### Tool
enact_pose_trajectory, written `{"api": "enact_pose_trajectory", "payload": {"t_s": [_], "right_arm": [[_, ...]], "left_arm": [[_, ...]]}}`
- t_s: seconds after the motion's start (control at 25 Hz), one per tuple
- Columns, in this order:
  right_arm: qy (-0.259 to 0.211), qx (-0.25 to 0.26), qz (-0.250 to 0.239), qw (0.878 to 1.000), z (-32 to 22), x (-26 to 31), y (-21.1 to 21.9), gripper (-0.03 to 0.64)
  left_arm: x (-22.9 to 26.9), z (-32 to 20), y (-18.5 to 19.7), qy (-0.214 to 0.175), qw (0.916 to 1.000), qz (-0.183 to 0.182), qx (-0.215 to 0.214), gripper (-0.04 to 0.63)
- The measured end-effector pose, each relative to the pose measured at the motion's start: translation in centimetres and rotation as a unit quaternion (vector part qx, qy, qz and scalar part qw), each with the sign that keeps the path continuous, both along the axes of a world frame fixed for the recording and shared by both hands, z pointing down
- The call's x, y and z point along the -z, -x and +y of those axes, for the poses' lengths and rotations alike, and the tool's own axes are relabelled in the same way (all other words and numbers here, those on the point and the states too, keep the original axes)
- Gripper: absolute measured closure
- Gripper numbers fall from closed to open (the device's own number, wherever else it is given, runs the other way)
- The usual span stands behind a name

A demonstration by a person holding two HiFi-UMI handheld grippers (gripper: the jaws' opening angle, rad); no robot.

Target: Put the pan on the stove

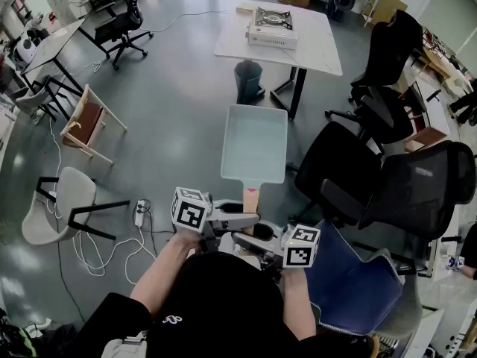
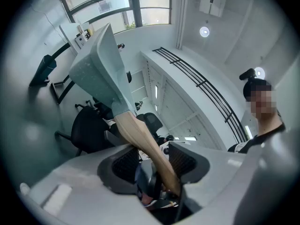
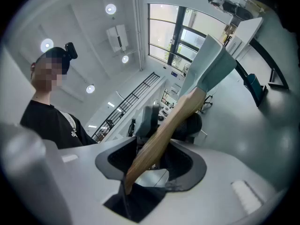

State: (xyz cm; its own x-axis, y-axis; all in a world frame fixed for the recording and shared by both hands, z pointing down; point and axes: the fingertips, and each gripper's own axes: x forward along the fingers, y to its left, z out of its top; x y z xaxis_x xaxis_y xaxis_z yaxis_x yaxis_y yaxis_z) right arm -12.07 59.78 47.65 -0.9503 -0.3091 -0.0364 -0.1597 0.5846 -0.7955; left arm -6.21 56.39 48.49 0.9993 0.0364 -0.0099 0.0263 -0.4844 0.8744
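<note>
With the left gripper (image 2: 154,162) and right gripper (image 3: 151,159) both clamped on its handle (image 1: 251,198), the pan (image 1: 255,144) hangs mid-frame, well apart from the stove (image 1: 273,27) at top centre, so carrying and placing remain.

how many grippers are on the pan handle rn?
2. The left gripper and the right gripper each have their fingers closed on the wooden pan handle, coming in from opposite sides just behind the pale pan.

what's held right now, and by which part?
The pan, by its wooden handle. The left gripper and the right gripper both clamp the handle, with the pan body out in front of them.
</note>
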Motion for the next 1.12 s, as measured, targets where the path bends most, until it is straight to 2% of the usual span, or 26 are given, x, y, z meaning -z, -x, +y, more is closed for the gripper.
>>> {"api": "enact_pose_trajectory", "payload": {"t_s": [0.68,1.12], "right_arm": [[0.008,-0.008,-0.008,1.0,-1.3,0.1,-1.1,0.42],[0.016,-0.007,-0.002,1.0,-7.8,-0.5,-2.3,0.419]], "left_arm": [[-0.4,-1.2,-1.1,0.005,1.0,0.0,-0.003,0.39],[-0.8,-7.7,-2.3,0.019,0.9998,0.005,-0.004,0.39]]}}
